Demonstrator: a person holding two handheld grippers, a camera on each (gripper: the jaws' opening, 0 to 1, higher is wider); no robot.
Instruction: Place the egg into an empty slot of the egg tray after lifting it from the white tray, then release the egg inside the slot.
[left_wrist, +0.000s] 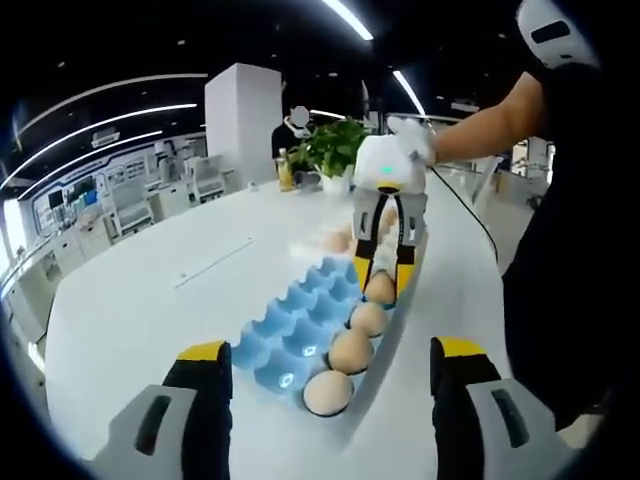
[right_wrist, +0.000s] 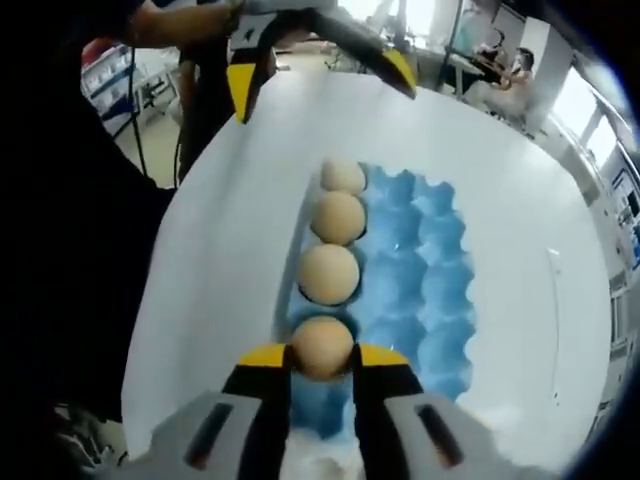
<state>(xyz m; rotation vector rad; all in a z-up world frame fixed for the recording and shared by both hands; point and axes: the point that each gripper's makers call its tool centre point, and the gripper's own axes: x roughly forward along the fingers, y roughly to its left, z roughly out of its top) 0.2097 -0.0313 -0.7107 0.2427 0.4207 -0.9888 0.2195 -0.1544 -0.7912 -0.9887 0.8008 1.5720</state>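
holding 4th egg (right_wrist: 322, 347) — 3 seated

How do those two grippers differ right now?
The right gripper is shut on an egg over the blue egg tray; the left gripper is open and holds nothing. The right one sits low at the tray, while the left hangs back above the tray's near end. Both have yellow-tipped fingers.
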